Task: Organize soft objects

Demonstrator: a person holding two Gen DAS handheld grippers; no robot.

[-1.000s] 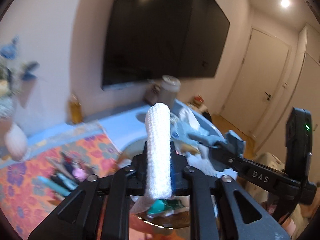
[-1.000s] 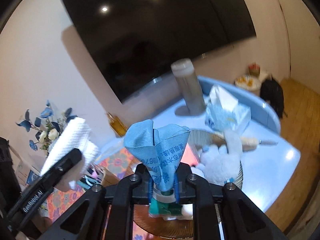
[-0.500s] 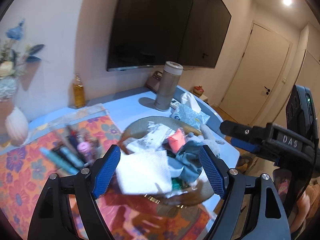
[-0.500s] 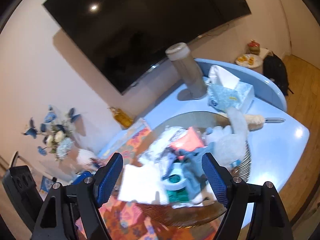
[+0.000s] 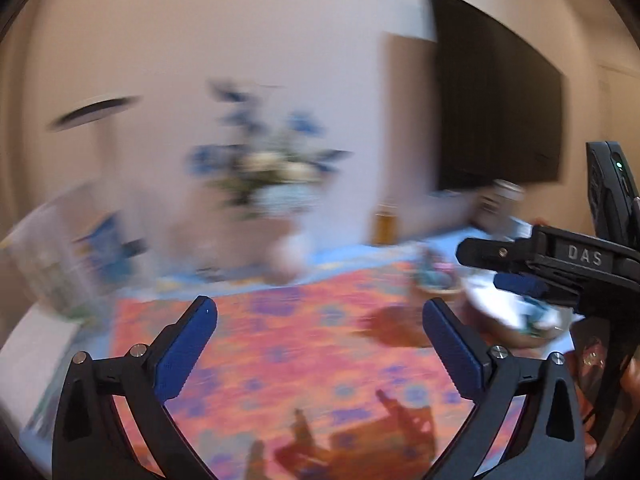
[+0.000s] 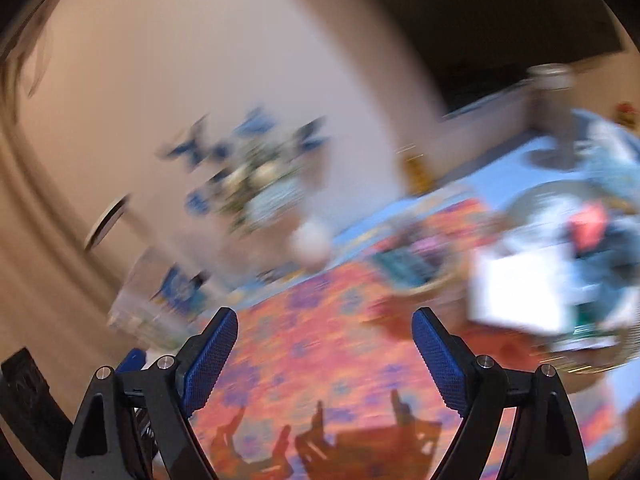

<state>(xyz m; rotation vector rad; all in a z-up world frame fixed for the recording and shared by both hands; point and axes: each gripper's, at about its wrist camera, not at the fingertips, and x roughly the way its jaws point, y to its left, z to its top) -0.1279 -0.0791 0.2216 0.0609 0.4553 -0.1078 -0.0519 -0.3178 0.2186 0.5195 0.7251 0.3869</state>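
Both views are motion-blurred. The white folded cloth (image 6: 520, 292) and the blue cloth (image 6: 616, 256) lie with other soft items in the round basket (image 6: 580, 364) at the right. My right gripper (image 6: 324, 344) hangs over the orange floral mat, left of the basket; its jaws are opening with nothing between them. In the left wrist view my left gripper (image 5: 320, 344) is also over the mat, jaws opening and empty. There the basket (image 5: 520, 332) sits far right, partly hidden behind the right gripper (image 5: 492, 268).
The orange floral mat (image 5: 320, 360) covers the blue table. At the back stand a vase of blue and white flowers (image 5: 276, 184), a clear container (image 5: 52, 272) and an amber bottle (image 5: 386, 228). A small tray of tubes (image 6: 412, 264) lies beside the basket, with a tall tumbler (image 6: 554, 112) behind.
A second ago the left gripper held the white cloth and the right the blue cloth. Both let go over the basket, opened, and swung left over the mat.
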